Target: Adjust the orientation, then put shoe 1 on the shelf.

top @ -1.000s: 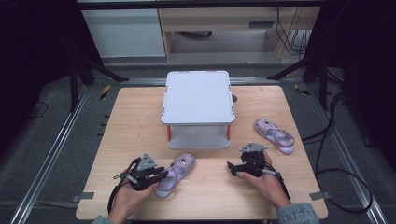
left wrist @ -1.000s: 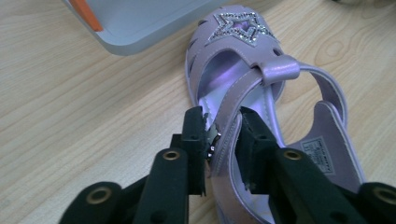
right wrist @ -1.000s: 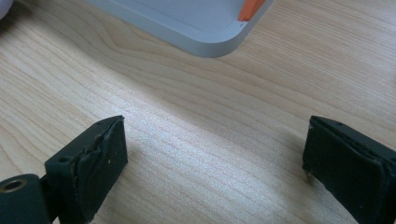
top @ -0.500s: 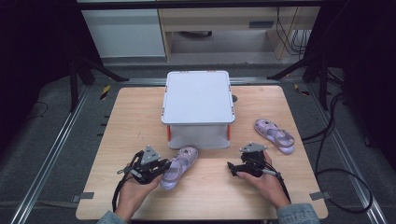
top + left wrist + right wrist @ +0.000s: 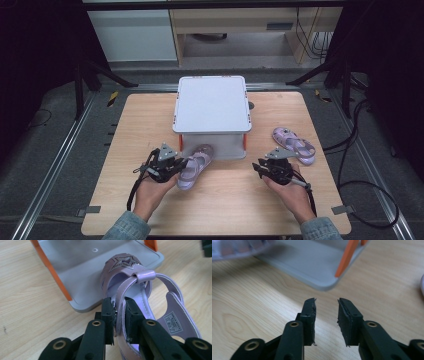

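Sandal (image 5: 195,161), lilac, pinched in my left gripper (image 5: 181,164) near the front of the table (image 5: 140,115). In the left gripper view the jaws clamp the sandal's (image 5: 140,302) side edge and strap between the pads (image 5: 108,312), narrow gap, pads pressing on the material. Its toe, with the star cutout, points away from me and sits over the lower grey shelf of the rack (image 5: 82,272); the heel hangs out past the shelf's near edge over the wood. From the high view the toe end is tucked under the white top of the rack (image 5: 212,104), which stands mid-table, orange posts at its corners

My right gripper (image 5: 261,168) sits right of the held sandal, near the rack's right front corner, gripping nothing. Its jaws have just been closing; in the right gripper view they stand a narrow gap apart with bare wood between them, pads (image 5: 310,312) touching no object. Grey shelf corner and an orange post (image 5: 345,257) lie just beyond the tips

Second sandal (image 5: 293,145), same lilac, lies flat on the table to the right of the rack, just past my right hand (image 5: 290,192), apart from the jaws. Left hand (image 5: 152,192) comes in from the near edge, denim cuffs on both sleeves
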